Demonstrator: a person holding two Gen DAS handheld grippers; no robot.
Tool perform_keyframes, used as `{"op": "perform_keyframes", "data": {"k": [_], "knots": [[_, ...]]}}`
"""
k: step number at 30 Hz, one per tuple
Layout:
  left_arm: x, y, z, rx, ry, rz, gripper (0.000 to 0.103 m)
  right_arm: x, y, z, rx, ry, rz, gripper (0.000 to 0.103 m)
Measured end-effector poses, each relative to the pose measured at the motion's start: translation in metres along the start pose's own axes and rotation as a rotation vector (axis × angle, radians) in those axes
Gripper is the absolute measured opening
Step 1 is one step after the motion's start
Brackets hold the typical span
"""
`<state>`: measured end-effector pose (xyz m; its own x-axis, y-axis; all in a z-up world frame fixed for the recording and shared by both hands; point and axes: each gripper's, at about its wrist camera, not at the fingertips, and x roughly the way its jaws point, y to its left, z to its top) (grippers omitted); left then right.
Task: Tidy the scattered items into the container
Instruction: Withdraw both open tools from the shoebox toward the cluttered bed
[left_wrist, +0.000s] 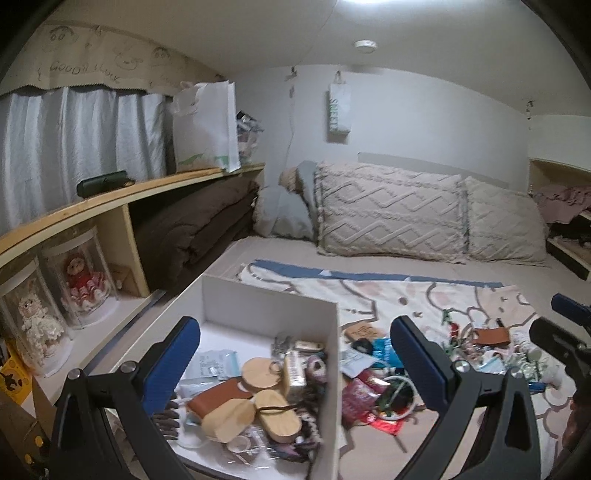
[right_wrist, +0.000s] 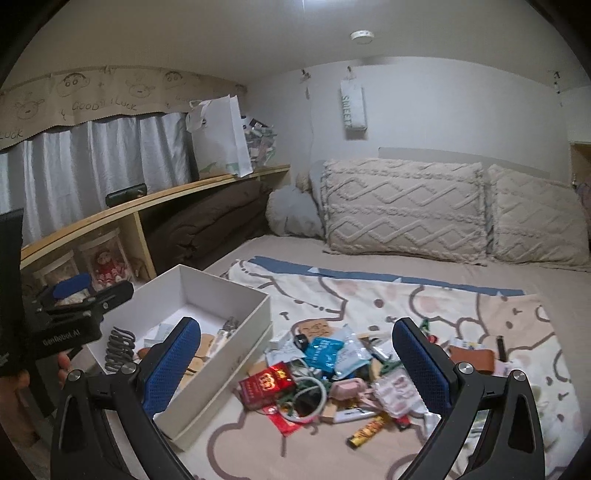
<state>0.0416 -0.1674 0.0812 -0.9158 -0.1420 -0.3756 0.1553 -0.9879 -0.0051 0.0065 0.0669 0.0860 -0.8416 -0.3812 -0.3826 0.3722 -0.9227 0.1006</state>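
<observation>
A cartoon-printed cream blanket (right_wrist: 424, 306) covers the bed. On it stands the open white cardboard box (right_wrist: 236, 291), partly filled, with the loose heap of packets and trinkets (right_wrist: 332, 369) just beside it. Both the left gripper (left_wrist: 295, 354) and the right gripper (right_wrist: 295, 354) hang wide and empty, seemingly between picks; next, one should descend onto a single item, perhaps the red packet (right_wrist: 266, 384).

white box (right_wrist: 225, 291) | red packet (right_wrist: 266, 384) | beige zigzag pillow (right_wrist: 402, 210) | blue-padded tongs (right_wrist: 295, 363)
</observation>
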Motion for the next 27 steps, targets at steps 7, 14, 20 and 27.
{"op": "perform_keyframes", "data": {"k": [7, 14, 20, 27], "knots": [[-0.016, -0.029, 0.006, 0.031, -0.049, -0.045, 0.103, -0.029, -0.023, -0.005, -0.002, -0.039, -0.046, 0.103], [-0.023, -0.053, 0.01, 0.054, -0.079, -0.084, 0.103, -0.053, -0.046, -0.01, 0.011, -0.067, -0.11, 0.103], [-0.022, -0.074, 0.01, 0.074, -0.089, -0.12, 0.103, -0.067, -0.063, -0.014, -0.002, -0.094, -0.188, 0.103], [-0.021, -0.097, 0.007, 0.086, -0.107, -0.167, 0.103, -0.071, -0.08, -0.026, 0.011, -0.101, -0.246, 0.103]]}}
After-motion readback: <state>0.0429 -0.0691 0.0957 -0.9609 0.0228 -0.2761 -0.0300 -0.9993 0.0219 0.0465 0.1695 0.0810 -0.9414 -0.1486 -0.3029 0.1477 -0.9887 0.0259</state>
